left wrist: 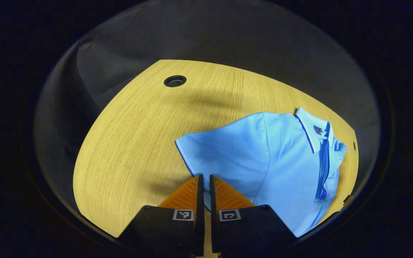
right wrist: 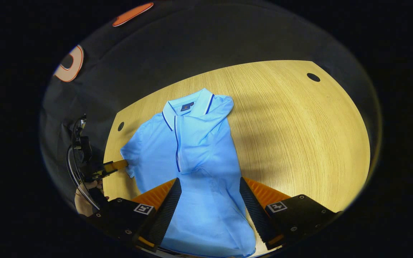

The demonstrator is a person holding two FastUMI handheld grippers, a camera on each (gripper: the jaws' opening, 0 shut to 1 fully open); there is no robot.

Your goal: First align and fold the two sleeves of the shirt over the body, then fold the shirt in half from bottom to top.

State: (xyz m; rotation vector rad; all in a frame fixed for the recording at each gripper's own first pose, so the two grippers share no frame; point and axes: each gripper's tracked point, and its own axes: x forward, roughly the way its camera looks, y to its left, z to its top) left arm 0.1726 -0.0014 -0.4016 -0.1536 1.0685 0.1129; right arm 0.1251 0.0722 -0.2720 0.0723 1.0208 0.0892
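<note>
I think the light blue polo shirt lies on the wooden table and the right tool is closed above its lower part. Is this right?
Not quite: the right gripper view shows the right tool open, its fingers spread over the lower part of the shirt. The shirt does lie on the wooden table.

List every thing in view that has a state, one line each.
Light blue polo shirt: flat on the table, one sleeve folded over the body, the other still out.
Left gripper: shut on the out sleeve's edge.
Right gripper: open above the shirt.
Wooden table: bears the shirt.
</note>
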